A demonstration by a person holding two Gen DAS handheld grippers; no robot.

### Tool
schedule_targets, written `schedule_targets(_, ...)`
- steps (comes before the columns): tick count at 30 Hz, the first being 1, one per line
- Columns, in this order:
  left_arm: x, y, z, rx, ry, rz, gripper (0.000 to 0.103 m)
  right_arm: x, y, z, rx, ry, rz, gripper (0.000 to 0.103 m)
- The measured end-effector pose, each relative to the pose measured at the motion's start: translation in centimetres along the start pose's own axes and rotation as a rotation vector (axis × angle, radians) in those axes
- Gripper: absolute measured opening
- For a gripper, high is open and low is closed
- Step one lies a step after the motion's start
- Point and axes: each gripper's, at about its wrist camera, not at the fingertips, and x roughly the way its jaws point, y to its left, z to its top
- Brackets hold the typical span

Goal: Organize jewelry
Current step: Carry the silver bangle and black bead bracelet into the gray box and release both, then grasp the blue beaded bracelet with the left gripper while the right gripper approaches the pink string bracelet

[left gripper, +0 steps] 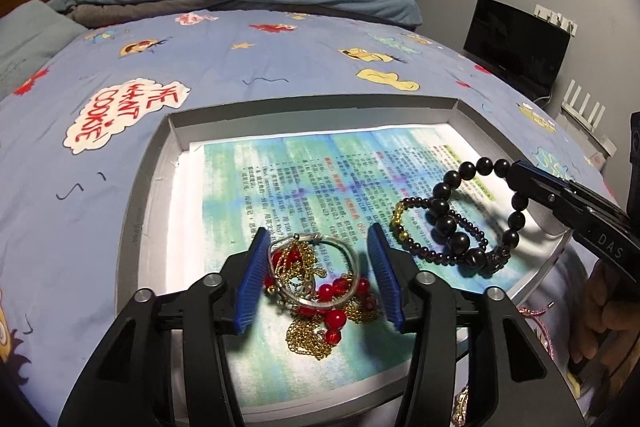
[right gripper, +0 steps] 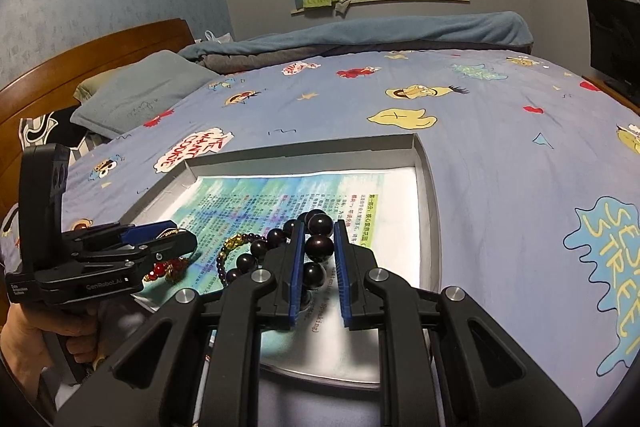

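Observation:
A grey shallow tray (left gripper: 158, 163) lined with printed paper lies on the bed. My left gripper (left gripper: 318, 239) is open, its jaws on either side of a tangle of gold chain, red beads and a clear bangle (left gripper: 320, 287) lying on the paper. My right gripper (right gripper: 317, 227) is shut on a bracelet of large black beads (right gripper: 319, 247), which also shows in the left wrist view (left gripper: 448, 223). That bracelet lies over a thinner dark bead bracelet with gold beads (left gripper: 400, 223), also seen in the right wrist view (right gripper: 232, 247).
The tray (right gripper: 430, 187) sits on a blue cartoon-print bedsheet (right gripper: 500, 187). A pillow (right gripper: 136, 95) and wooden headboard (right gripper: 92, 47) are at the far left. A black monitor (left gripper: 516, 47) stands at the right. More jewelry (left gripper: 460, 407) lies outside the tray's near edge.

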Motion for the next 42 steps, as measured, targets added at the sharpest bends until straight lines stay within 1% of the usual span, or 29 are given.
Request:
schedule_targets(1, -0.1, -0.1, 0.1, 0.004, -0.003, 0.0, 0.062, 0.0, 0.0, 0.0, -0.002, 0.0, 0.0, 0.015)
schedule_targets(2, -0.2, -0.3, 0.1, 0.013, -0.011, -0.003, 0.069, -0.1, 0.0, 0.0, -0.002, -0.001, 0.0, 0.015)
schedule_targets(3, -0.5, -0.4, 0.0, 0.023, -0.02, -0.006, 0.074, -0.2, 0.0, -0.1, -0.001, 0.0, -0.001, 0.016)
schedule_targets(5, -0.7, -0.8, 0.0, 0.039, -0.031, -0.007, 0.079, -0.3, -0.1, -0.1, 0.003, 0.001, 0.004, 0.026)
schedule_targets(6, -0.8, -0.9, 0.0, 0.045, -0.036, -0.005, 0.08, -0.5, -0.2, -0.1, 0.004, -0.007, 0.005, 0.036)
schedule_targets(7, -0.9, -1.0, 0.0, 0.05, -0.04, -0.002, 0.081, -0.7, -0.2, -0.1, 0.003, -0.015, 0.007, 0.039)
schedule_targets(9, -1.3, -1.1, -0.1, 0.053, -0.059, 0.013, 0.093, -1.2, 0.0, -0.2, -0.005, -0.028, 0.008, 0.04)
schedule_targets(13, -2.3, -0.8, -0.2, 0.038, -0.093, -0.001, 0.094, -2.2, 0.2, -0.6, -0.027, -0.053, 0.013, 0.046)
schedule_targets(21, -5.2, 0.1, -1.1, 0.034, -0.159, 0.0, 0.095, -4.0, 0.6, -1.3, -0.052, -0.081, 0.034, 0.05)
schedule_targets(23, -5.9, 0.3, -1.6, 0.049, -0.164, 0.012, 0.095, -4.4, 1.0, -1.6, -0.072, -0.083, 0.037, 0.05)
schedule_targets(26, -6.8, 0.4, -2.4, 0.073, -0.167, 0.032, 0.095, -5.1, 1.3, -2.1, -0.097, -0.088, 0.037, 0.054)
schedule_targets(30, -7.8, 1.1, -3.5, 0.074, -0.163, 0.043, 0.095, -6.0, 1.3, -2.7, -0.099, -0.095, 0.036, 0.055)
schedule_targets(37, -9.1, 1.6, -5.2, 0.071, -0.154, 0.034, 0.095, -7.3, 1.3, -3.6, -0.092, -0.096, 0.042, 0.055)
schedule_targets(42, -10.2, 0.3, -6.8, 0.106, -0.149, 0.013, 0.095, -7.8, 1.8, -4.3, -0.107, -0.089, 0.049, 0.055)
